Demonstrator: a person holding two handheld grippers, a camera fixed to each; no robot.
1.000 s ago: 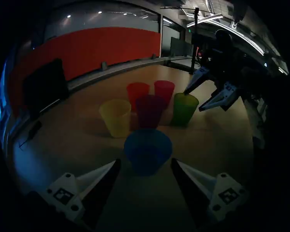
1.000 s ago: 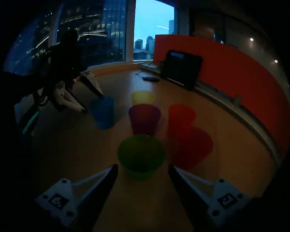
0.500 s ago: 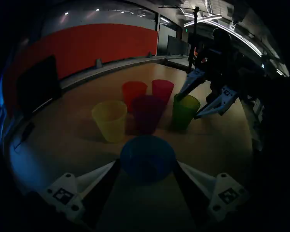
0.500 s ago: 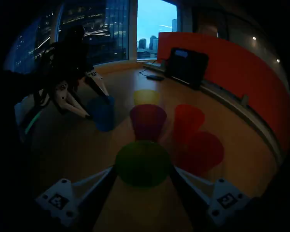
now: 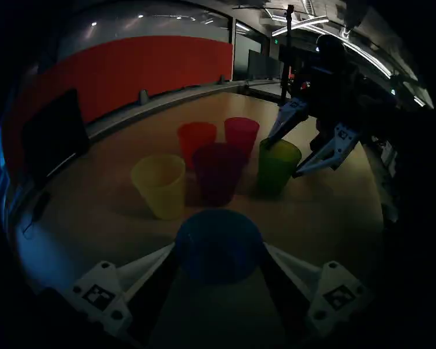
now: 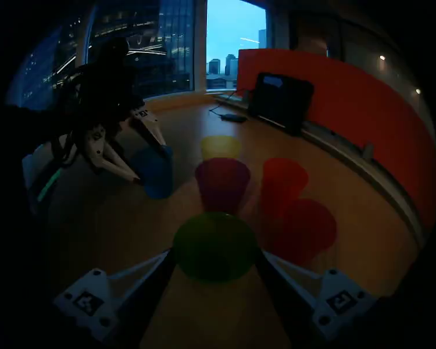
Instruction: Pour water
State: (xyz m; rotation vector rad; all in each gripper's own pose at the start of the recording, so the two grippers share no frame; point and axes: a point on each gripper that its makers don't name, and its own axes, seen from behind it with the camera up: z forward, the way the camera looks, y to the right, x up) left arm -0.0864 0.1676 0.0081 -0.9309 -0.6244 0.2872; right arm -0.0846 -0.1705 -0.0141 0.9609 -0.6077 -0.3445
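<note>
Both tools have come forward since a second ago, so each cup now sits deeper between its fingers, and the finger spacing looks the same as before.

In the left gripper view, the blue cup [image 5: 219, 244] stands upright on the worktop [image 5: 334, 215], right between the fingers of the left tool [image 5: 218, 248]. Those fingers are spread wide, one along each wall of the cup. Whether they press on it cannot be told. Just ahead of this tool stands a dark purple cup [image 5: 218, 173], with a yellow cup [image 5: 160, 185] ahead to its left. Beyond the purple one are a red cup [image 5: 196, 139] and a pink cup [image 5: 241, 134], side by side.

In the right gripper view, the green cup [image 6: 215, 247] stands upright between the fingers of the right tool [image 6: 215, 251]. These fingers are also spread, close along the cup's sides, and contact is unclear. The purple cup is straight ahead of this tool, the yellow one beyond it, and two reddish cups stand ahead to its right. The blue cup, flanked by the left tool, is ahead to its left.

A dark figure of a person [image 5: 334, 75] stands behind the far tool. A black screen [image 6: 282, 102] rests against a red wall [image 6: 363, 116] along the far edge of the worktop, and a window [image 6: 235, 41] shows a dusk skyline.
</note>
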